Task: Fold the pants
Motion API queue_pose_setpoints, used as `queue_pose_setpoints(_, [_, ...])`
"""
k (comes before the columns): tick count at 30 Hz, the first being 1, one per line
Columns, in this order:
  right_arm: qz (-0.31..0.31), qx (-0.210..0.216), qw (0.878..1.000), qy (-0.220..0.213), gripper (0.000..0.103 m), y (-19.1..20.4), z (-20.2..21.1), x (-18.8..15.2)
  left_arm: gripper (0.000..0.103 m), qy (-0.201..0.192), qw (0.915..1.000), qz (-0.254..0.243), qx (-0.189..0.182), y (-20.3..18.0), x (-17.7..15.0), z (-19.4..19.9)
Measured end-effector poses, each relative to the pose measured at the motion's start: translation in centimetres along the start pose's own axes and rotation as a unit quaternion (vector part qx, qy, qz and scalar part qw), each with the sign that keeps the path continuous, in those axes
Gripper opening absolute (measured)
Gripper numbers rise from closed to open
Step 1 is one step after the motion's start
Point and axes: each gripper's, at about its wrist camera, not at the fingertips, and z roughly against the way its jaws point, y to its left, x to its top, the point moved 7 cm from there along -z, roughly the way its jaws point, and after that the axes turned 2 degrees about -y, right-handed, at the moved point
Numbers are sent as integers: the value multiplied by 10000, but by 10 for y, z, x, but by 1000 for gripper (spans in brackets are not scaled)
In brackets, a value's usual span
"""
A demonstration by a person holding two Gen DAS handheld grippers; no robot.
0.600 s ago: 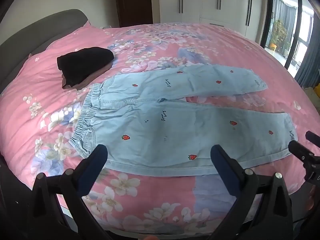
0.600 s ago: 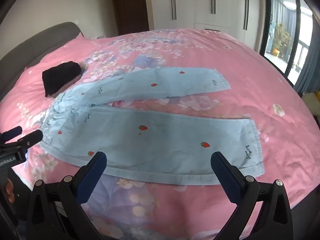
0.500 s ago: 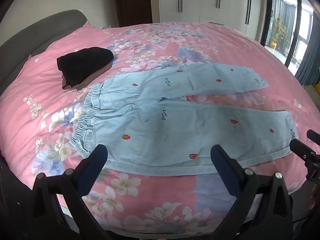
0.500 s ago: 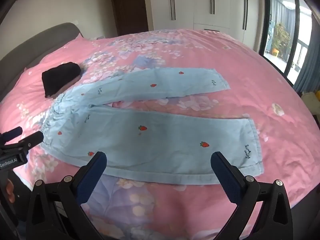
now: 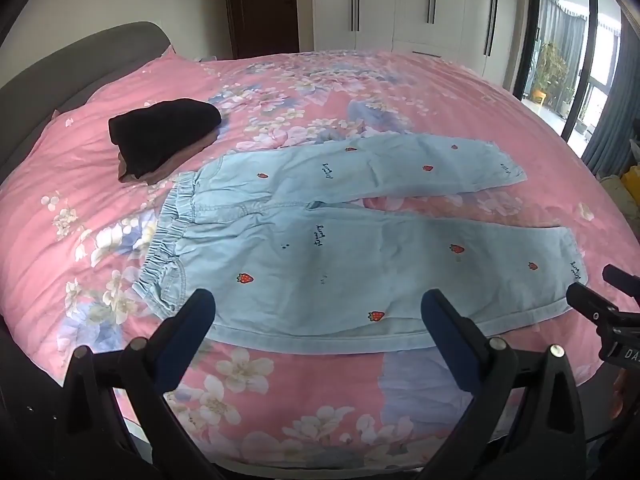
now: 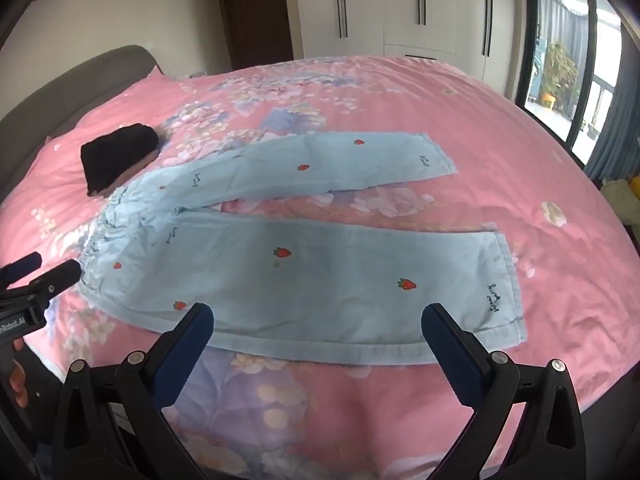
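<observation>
The light blue pants (image 5: pixel 344 248) lay flat and unfolded across the middle of the frame on the pink floral bed (image 5: pixel 280 384), waistband at the left and the 2 legs splayed toward the right. The left tongs (image 5: pixel 316 320) and right tongs (image 6: pixel 316 332) stood wide at the bottom of their views, gripping nothing, over the pants' near edge. A black garment (image 5: pixel 160 132) sat at upper left, near the waistband.

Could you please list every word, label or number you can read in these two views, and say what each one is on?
"nRobot.AI", start cut off: on the left tool, seen from the right wrist.
"DA", rest cut off: on the right tool, seen from the left wrist.
Dark cursive words stitched on the pants: too small to read.
Nothing else legible.
</observation>
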Motion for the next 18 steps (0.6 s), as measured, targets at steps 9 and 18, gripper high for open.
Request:
queue_pose_setpoints(9, [-4, -5, 10000, 17, 103, -1, 1, -1, 103, 43, 10000, -21, -29, -3, -3, -1])
queue_pose_setpoints(18, [1, -36, 10000, 63, 103, -2, 0, -5, 103, 95, 9999, -20, -63, -4, -6, -4])
